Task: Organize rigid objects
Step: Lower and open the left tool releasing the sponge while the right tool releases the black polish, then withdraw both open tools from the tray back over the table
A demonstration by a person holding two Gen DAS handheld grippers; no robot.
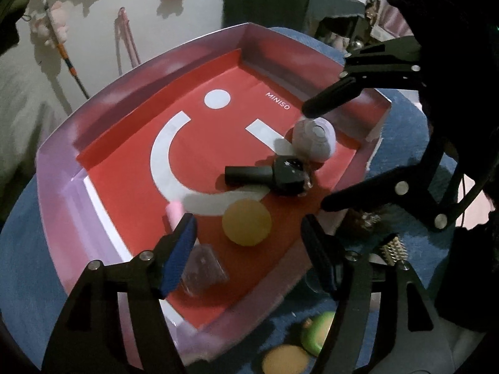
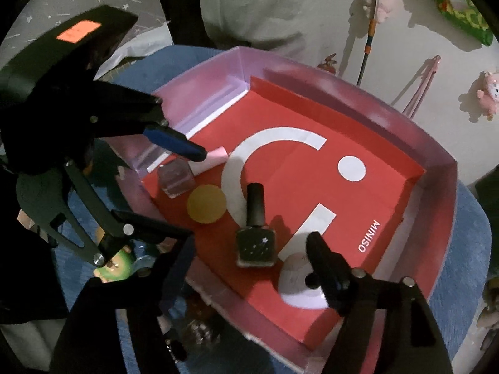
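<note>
Hovering over the big red tray [image 1: 103,168], both grippers are poised with nothing in hand. The tray sits on a blue-covered counter [image 1: 18,249], and everything already sorted lies toward its near edge. The left gripper [image 1: 249,249] hangs just above that edge, fingers spread wide and empty; the right gripper [image 2: 249,268] looks down from the opposite side, fingers also wide apart and empty.

The black nail polish bottle [image 2: 255,230] lies flat in the middle, its long axis running cap-first toward the tray's centre. In the right wrist view it sits straight ahead between the open fingers, so the right gripper looks the nearer one, if that bottle is the next pick. The pale round jar [image 1: 315,140] touches the bottle's base, crowding a grasp there.

The yellow disc [image 1: 246,221] lies just beyond the left fingers, with a clear square bottle [image 1: 202,268] under the left finger and a pink tube [image 1: 174,212] just past it. Outside the tray, a green toy [image 1: 318,330] waits on the counter.
</note>
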